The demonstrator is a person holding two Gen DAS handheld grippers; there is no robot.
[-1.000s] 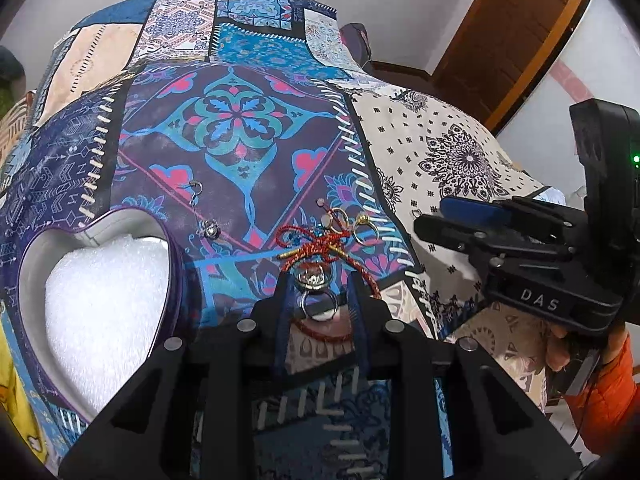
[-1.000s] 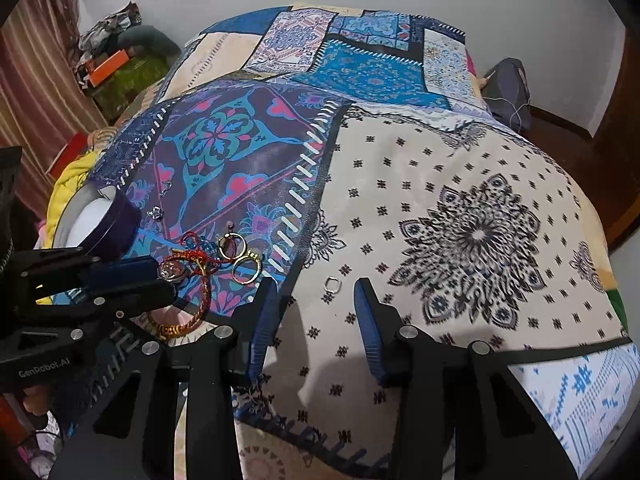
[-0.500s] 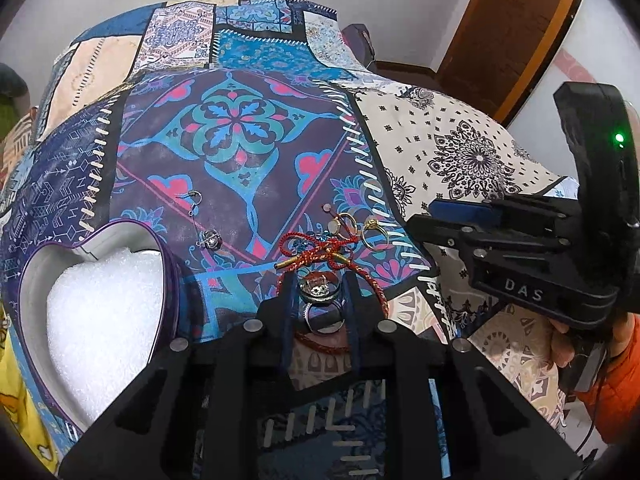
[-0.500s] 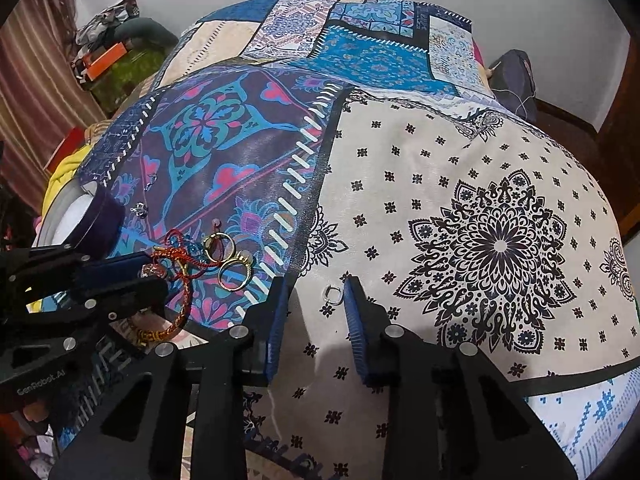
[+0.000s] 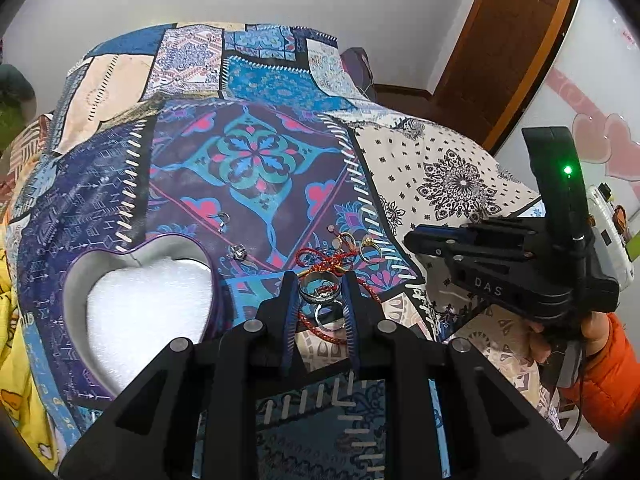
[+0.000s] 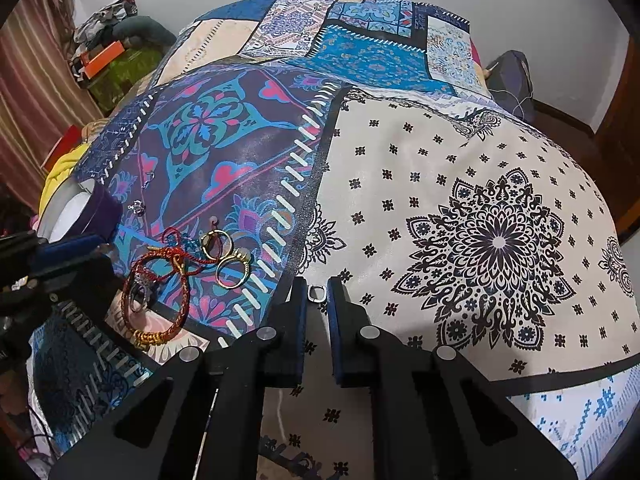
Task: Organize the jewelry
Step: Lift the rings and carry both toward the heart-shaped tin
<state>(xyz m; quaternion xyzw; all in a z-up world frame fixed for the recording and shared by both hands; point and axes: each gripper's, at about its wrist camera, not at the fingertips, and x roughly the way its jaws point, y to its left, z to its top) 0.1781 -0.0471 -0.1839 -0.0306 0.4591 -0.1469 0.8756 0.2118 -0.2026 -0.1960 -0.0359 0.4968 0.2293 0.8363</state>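
Both grippers have narrowed: the right gripper (image 6: 318, 294) now pinches a small silver ring (image 6: 315, 293) on the bedspread (image 6: 440, 152), while the left gripper (image 5: 320, 294) brackets a wide silver ring (image 5: 319, 285) near the heart-shaped box (image 5: 76, 280), contact unclear.

On the bed (image 5: 256, 168) the heart box (image 5: 140, 308) lies left of the bracelet (image 5: 332, 264). Two rings (image 6: 228, 256) lie just behind the bracelet. A small ring (image 6: 316, 293) lies well to the right, between the right claw's (image 6: 317, 300) fingers.
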